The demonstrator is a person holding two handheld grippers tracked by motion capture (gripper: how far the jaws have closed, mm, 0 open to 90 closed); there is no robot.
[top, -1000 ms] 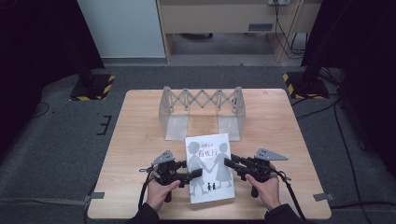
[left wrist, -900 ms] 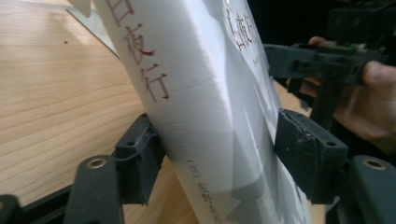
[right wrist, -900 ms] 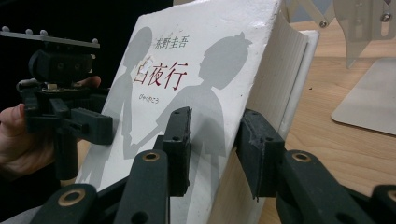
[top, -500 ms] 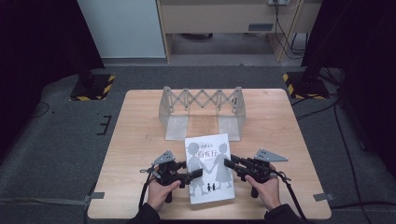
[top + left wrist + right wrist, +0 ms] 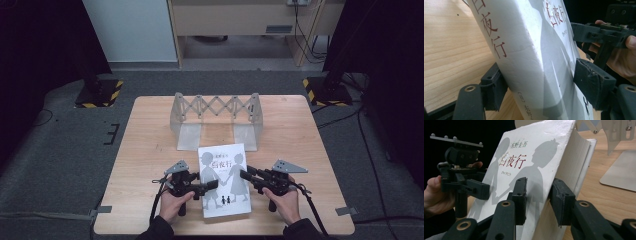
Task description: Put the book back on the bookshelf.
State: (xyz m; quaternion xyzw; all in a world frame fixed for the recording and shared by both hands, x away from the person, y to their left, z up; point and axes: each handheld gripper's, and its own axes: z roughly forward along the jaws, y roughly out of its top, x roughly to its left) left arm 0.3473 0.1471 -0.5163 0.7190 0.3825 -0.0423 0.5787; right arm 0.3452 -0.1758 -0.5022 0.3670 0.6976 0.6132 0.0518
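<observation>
White paperback (image 5: 224, 181) with grey hand-holding silhouettes and red title, at 6 o'clock on the table (image 5: 150, 150). Right gripper (image 5: 537, 195) clamps its page edge. Left gripper (image 5: 541, 87) has just been opening; contact's probably gone, can't quite tell.
</observation>
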